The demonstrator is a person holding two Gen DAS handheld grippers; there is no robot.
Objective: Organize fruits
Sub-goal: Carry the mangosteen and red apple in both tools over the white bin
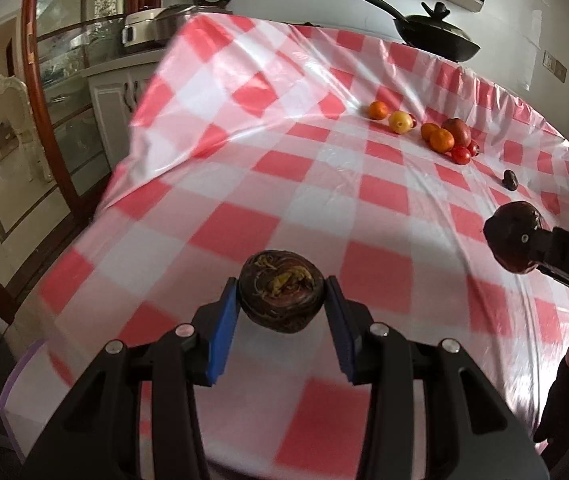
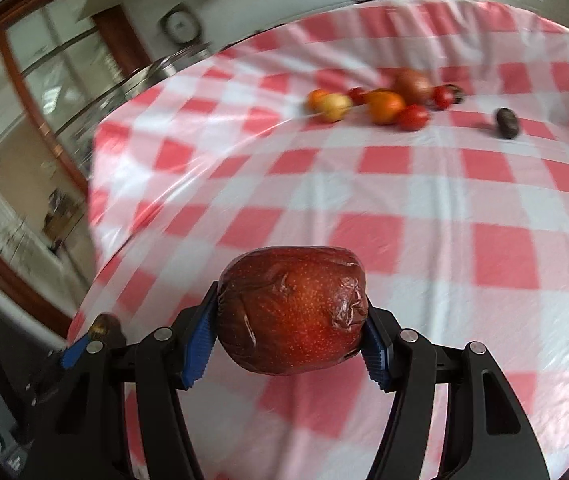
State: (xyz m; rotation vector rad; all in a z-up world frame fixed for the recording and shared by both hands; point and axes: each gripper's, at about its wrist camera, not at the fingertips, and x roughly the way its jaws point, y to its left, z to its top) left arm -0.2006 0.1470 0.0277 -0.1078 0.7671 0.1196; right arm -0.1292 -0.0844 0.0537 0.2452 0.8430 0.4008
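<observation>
1. A dark, round, flattened fruit [image 1: 280, 292] is clamped between the blue pads of the left claw [image 1: 282, 300], its jaws narrow, and is held clear above the tabletop [image 1: 212, 208].
2. A wrinkled red apple [image 2: 292, 312] wrapped in clear film is gripped by the right claw [image 2: 290, 320], jaws about half spread, pads pressed on both sides; it is held above the checked cloth.
3. In the left wrist view the right claw is seen at the right edge with the apple at its tip.
4. A cluster of fruit [image 1: 436, 132] is seen toward the far right part of the tabletop: oranges, a yellow fruit, a red apple and small red tomatoes, touching or just beside each other.
5. A single small dark fruit [image 1: 510, 181] lies apart from the cluster, nearer the right edge.
6. The middle and near parts of the tabletop are covered only by red-and-white cloth; wide open room is left there.
7. The left edge of the tabletop drops off toward a glass cabinet [image 1: 68, 80].
8. A black lidded pan [image 1: 436, 36] sits at the far edge, well apart from the fruit.
</observation>
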